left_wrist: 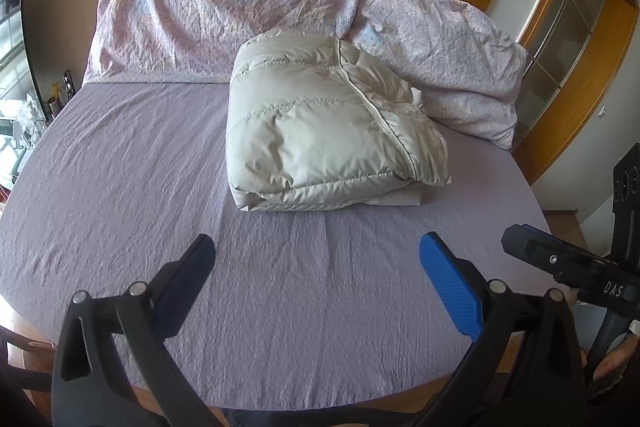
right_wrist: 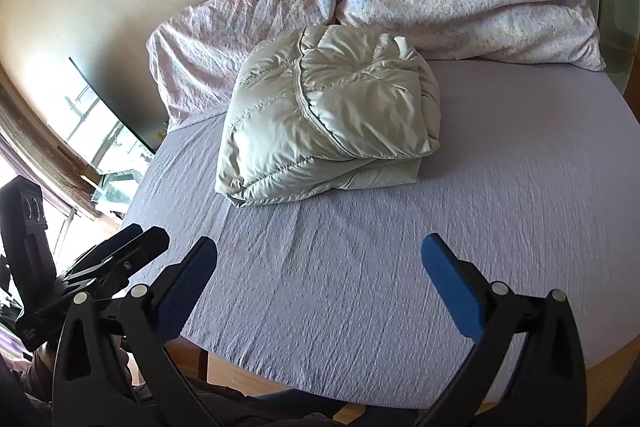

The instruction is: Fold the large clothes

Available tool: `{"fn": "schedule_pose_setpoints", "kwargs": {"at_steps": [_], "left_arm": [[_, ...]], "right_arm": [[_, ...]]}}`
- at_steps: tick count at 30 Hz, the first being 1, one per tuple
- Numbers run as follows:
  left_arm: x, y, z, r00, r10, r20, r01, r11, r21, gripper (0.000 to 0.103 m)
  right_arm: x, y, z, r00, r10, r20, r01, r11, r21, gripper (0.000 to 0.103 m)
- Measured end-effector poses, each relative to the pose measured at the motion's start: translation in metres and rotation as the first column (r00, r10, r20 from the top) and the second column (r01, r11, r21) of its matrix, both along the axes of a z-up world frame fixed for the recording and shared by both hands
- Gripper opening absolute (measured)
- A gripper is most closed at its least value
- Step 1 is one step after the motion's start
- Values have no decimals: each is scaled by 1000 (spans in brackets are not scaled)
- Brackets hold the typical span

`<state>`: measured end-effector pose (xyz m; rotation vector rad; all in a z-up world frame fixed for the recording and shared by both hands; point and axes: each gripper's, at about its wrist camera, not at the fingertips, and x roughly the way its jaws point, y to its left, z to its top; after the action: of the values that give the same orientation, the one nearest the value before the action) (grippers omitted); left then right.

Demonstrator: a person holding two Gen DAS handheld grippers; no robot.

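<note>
Folded puffer jacket on the bed, both grippers held back and empty.

Lavender-sheeted bed (left_wrist: pixel 120 167) fills the room; crumpled floral duvet (left_wrist: pixel 224 11) heaped along the wall at its head. Pale grey down jacket (left_wrist: pixel 320 123), folded into a thick bundle, lies mid-bed just in front of the duvet. Left gripper (left_wrist: pixel 316 251) and right gripper (right_wrist: pixel 320 251) hover near the foot edge, jaws spread wide, gripping nothing, well apart from the jacket.

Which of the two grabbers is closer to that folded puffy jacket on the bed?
Neither clearly. The left gripper and right gripper both hang open over the bedsheet, short of the folded jacket, touching nothing. The jacket looks slightly larger from the right, too little to decide.
</note>
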<state>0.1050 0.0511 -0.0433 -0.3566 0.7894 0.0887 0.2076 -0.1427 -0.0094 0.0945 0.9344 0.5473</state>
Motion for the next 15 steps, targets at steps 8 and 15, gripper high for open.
{"fn": "schedule_pose_setpoints", "kwargs": {"at_steps": [8,15], "left_arm": [[1,-2,-1,1000,0,3,0,1000,1,101],[1,-3,0,1000,-3,4,3,1000,2,101]], "right_arm": [[-1,-1,0,1000,-3,3,3,1000,5,102],[1,-2,-1,1000,-10,-3,10,1000,8,102]]}}
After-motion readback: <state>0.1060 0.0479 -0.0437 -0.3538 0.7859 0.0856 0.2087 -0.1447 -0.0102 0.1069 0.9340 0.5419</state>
